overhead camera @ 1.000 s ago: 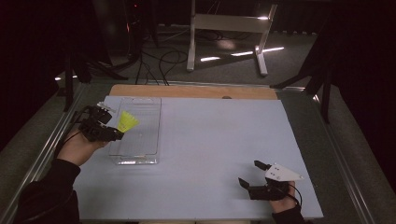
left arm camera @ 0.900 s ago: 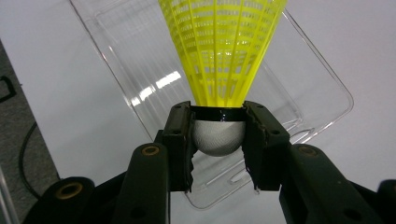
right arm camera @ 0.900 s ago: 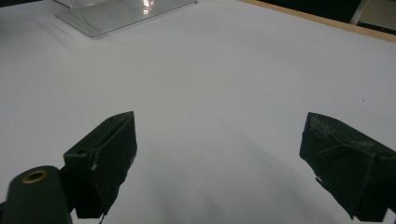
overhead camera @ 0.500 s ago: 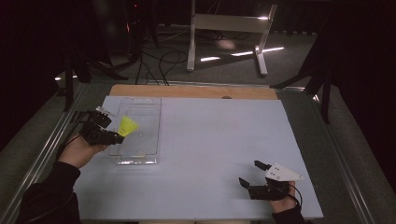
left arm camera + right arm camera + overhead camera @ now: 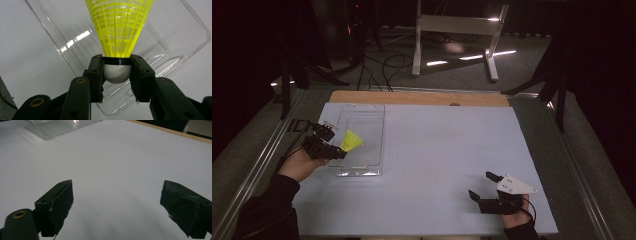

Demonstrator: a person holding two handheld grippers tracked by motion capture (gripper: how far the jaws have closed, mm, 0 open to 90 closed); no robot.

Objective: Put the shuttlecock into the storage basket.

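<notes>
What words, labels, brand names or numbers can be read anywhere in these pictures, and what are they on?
None can be read. The yellow shuttlecock, the clear plastic tray and the white table top carry no print. Dark marks on the table's left edge, beside the left hand-held gripper, might be letters, but they are too small and blurred to read. The grey plate on the right hand-held gripper shows small dots, no writing.

Count: one yellow plastic shuttlecock with a white rounded cork (image 5: 117,37). One clear rectangular plastic tray (image 5: 362,120). Two black handheld grippers, left (image 5: 328,145) and right (image 5: 484,190). One pale sheet-covered tabletop (image 5: 437,150). One white metal stand (image 5: 457,30) on the floor behind.
</notes>
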